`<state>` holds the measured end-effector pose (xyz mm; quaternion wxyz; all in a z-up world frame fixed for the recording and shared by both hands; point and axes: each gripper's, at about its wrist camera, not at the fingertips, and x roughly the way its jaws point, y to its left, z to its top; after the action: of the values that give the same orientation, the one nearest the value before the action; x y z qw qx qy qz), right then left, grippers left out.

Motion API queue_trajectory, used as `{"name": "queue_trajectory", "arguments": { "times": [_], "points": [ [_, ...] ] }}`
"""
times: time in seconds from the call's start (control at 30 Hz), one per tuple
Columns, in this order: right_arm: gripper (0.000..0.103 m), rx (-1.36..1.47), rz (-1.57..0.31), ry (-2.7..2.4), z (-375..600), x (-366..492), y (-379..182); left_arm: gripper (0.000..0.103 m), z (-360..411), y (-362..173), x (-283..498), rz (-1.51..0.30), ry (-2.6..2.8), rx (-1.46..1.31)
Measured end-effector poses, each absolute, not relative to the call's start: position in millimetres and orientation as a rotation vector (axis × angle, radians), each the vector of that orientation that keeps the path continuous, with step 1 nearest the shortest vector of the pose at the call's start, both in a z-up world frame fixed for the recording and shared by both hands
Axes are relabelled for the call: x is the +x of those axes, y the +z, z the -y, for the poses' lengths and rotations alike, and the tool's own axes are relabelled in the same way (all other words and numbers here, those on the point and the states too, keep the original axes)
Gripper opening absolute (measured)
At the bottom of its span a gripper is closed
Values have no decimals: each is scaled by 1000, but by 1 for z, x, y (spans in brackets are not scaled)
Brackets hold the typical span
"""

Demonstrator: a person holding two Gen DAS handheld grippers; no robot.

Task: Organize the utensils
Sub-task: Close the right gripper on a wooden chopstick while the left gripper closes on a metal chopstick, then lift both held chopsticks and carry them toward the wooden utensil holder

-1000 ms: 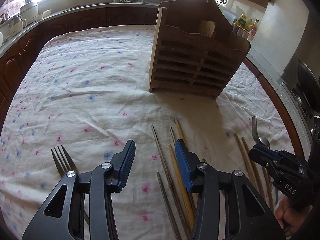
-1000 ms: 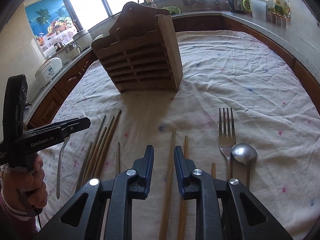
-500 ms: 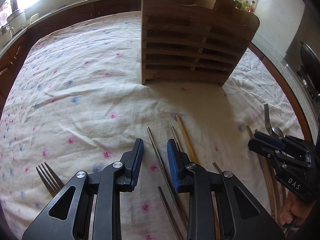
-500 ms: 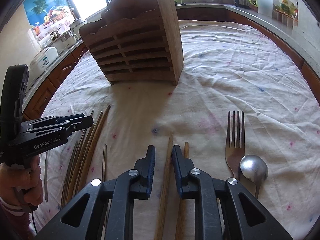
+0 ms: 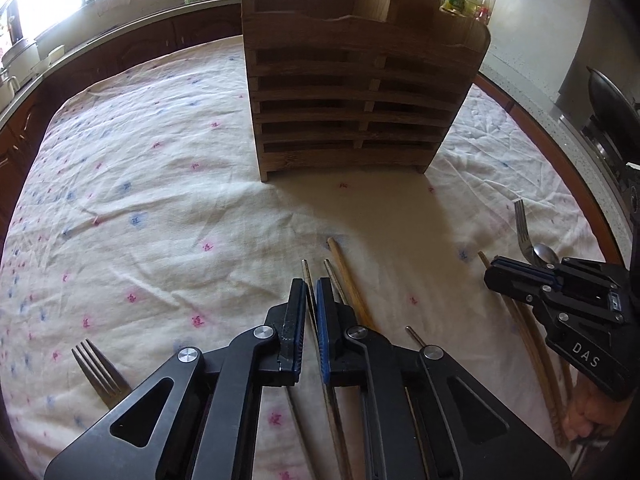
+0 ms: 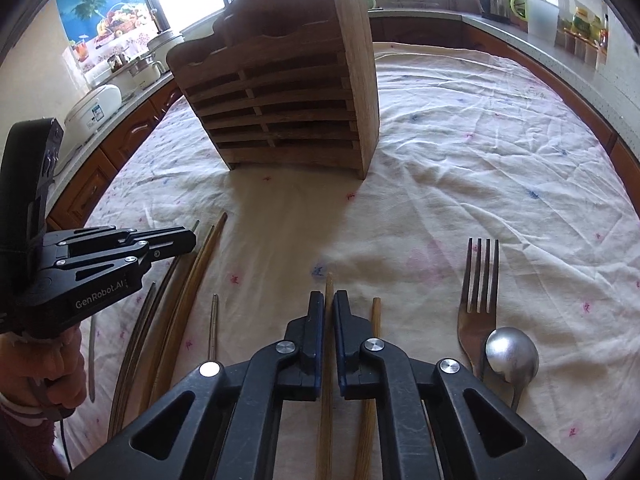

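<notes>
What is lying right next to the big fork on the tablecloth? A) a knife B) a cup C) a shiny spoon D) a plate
C: in the right wrist view a shiny metal spoon lies on the tablecloth beside the fork, its bowl touching the fork's neck; no knife, cup or plate is near it.

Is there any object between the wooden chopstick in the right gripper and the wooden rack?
Nothing visible: only bare tablecloth lies between the wooden chopstick in the right gripper and the wooden rack.
</notes>
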<state>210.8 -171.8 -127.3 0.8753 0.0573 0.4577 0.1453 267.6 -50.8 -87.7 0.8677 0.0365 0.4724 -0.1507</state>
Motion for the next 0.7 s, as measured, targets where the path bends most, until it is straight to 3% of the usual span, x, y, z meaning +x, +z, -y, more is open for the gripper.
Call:
{"name": "queue_trajectory", "arguments": {
  "times": [0.7],
  "points": [
    [5, 211, -682, 359, 195, 149, -22, 4, 13, 37, 175, -694, -378, -57]
  ]
}}
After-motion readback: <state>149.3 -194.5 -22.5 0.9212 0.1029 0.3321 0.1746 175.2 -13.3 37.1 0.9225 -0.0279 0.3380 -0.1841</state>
